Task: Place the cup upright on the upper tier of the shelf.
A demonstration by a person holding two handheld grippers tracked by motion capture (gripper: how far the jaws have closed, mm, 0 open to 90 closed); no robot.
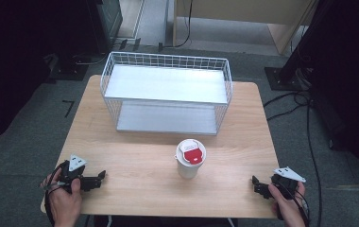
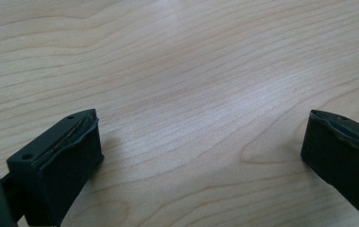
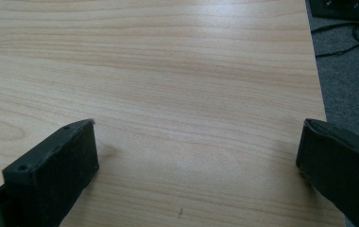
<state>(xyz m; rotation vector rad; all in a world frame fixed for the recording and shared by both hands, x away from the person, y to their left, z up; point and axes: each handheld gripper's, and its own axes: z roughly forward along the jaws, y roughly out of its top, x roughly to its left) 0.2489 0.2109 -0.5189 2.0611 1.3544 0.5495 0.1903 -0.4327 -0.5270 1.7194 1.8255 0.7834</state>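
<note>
My left gripper [image 1: 103, 175] and right gripper [image 1: 254, 180] rest on the counter [image 1: 140, 175] at 7 and 5 o'clock, fingers wide and empty, and the cup [image 1: 190, 159] in the middle waits, untouched, below the wire basket [image 1: 166, 92].

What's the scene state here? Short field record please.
surface: wooden table
cup: white, red-and-white lid, upright, near the table's middle
rack: white wire two-tier shelf at the far side, both tiers bare
left gripper: near-left corner, jaws wide apart, holding nothing
right gripper: near-right corner, jaws wide apart, holding nothing
contact: neither gripper touches the cup
cup vs rack: cup stands apart, in front of the rack
</note>
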